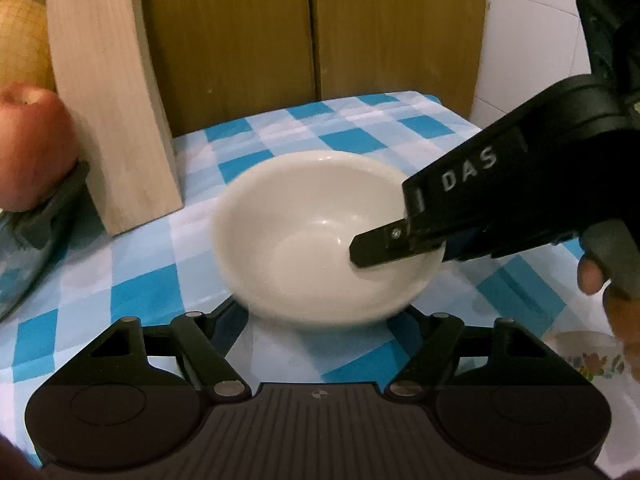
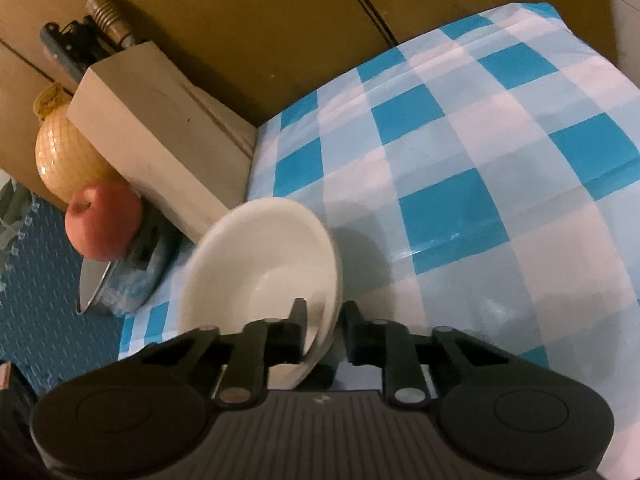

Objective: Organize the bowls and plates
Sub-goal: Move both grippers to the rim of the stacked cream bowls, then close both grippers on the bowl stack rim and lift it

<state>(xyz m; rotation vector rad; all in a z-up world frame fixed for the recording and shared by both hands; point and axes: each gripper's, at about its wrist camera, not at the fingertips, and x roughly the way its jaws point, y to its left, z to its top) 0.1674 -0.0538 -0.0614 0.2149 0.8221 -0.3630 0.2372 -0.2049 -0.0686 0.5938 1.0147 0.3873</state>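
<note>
A white bowl (image 1: 320, 236) is sitting slightly blurred on a bench draped in a blue-and-white checked cloth (image 1: 132, 280), as the right gripper (image 2: 323, 322) is clamping its near-right rim. In the right wrist view, one black finger (image 2: 298, 316) is lying inside the bowl and the other is pressing just outside the wall, the jaws narrow and holding the rim between them; the bowl is appearing tilted there, its opening turned toward the left. In the left wrist view, the same right gripper is reaching in from the right, its dark body lettered "DAS" and one finger tip resting on the bowl's inner wall, while a person's fingers (image 1: 592, 280) are curling round its handle at the right edge. The left gripper (image 1: 320, 320) is hovering at the near side of the bowl, its jaws standing wide with the bowl's near rim between the linkage arms; whether its pads are touching the bowl cannot be told, as the fingertips are hidden under the rim. To the far left, a pale wooden knife block (image 1: 112, 112) is standing against a brown cardboard backdrop (image 1: 240, 40), with a red apple (image 1: 32, 144) just beside it resting on a dark stand, and a netted yellow fruit (image 2: 64, 160) behind. At the near right, a floral-patterned dish (image 1: 588, 356) is peeking in beneath the person's hand.
</note>
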